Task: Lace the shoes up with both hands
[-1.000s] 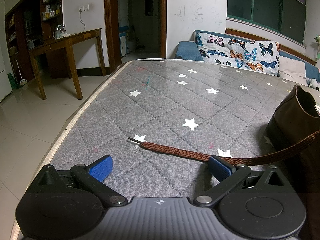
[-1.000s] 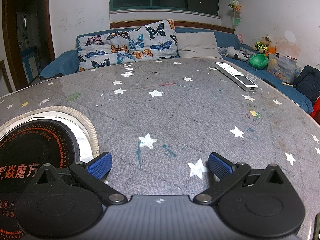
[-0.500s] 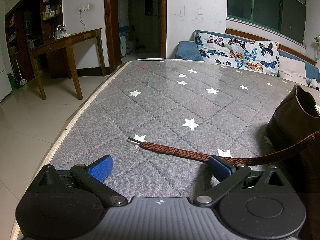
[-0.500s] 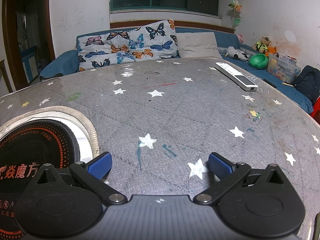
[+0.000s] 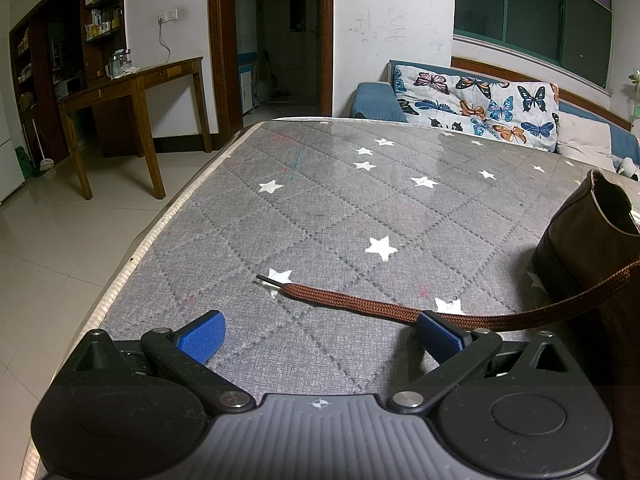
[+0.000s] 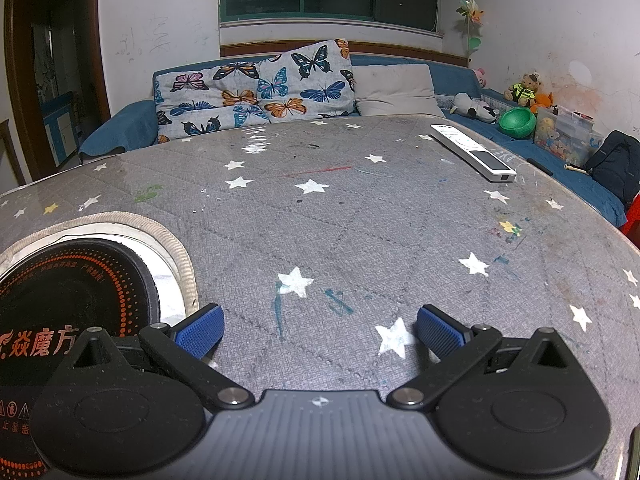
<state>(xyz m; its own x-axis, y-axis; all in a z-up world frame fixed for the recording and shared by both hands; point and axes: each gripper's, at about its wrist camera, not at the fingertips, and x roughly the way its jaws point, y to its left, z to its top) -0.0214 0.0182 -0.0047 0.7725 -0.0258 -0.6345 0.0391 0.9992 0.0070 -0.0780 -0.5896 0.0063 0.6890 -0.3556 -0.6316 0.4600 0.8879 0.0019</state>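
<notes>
Only the black disc (image 6: 68, 300) shows writing, seemingly "焱魔方".

A grey quilted star-printed table cover (image 5: 320, 208) spreads over the worktop. On it lie a brown braided shoelace (image 5: 360, 304), a brown leather boot (image 5: 592, 248), a white slim remote control (image 6: 472, 152), and a black round induction cooker (image 6: 68, 300) set into a cutout.

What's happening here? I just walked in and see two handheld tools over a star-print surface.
A shoe-lacing job that has barely begun. The left tool is open and holds nothing; a brown shoelace lies on the grey star-print cover, crossing by its right pad and running to a brown shoe. The right tool is open too, over bare cover with no lace in its view.
</notes>
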